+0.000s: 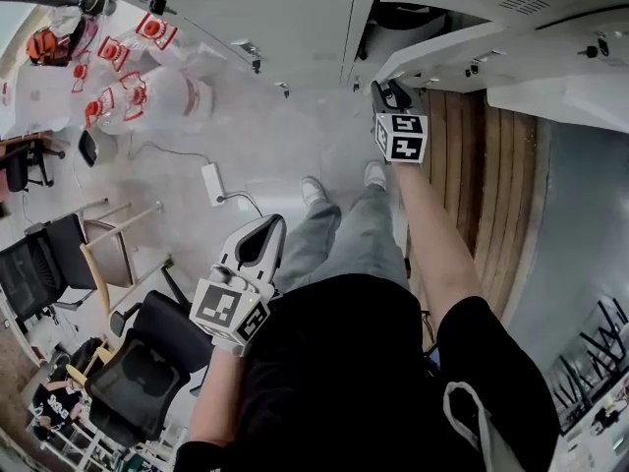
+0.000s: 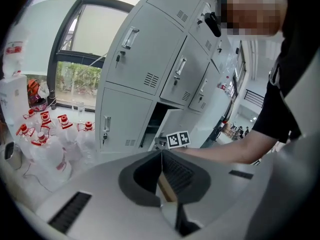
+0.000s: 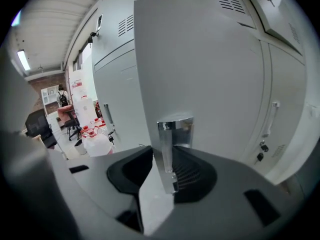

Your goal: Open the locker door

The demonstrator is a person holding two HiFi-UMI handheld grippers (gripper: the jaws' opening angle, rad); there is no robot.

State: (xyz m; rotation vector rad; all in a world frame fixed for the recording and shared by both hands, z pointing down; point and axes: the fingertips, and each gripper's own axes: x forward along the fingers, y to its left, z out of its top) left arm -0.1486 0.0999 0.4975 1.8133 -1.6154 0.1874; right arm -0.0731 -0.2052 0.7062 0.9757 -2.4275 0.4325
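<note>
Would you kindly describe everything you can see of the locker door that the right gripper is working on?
The locker door is a flat panel of pale grey painted metal, with a bank of vent slots in its face, well clear of the handle. That handle is bright chrome and stands out near the door's free edge. The door is swung out from the locker row, partly open. The right gripper has its jaws closed on the handle, one pad each side; nothing else touches the door.

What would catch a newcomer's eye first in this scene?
The right gripper clamped on the chrome door handle of a partly open grey locker door, straight ahead. Next, the left gripper shut and empty at the person's side, and the red-capped water jugs on the floor to the left.
</note>
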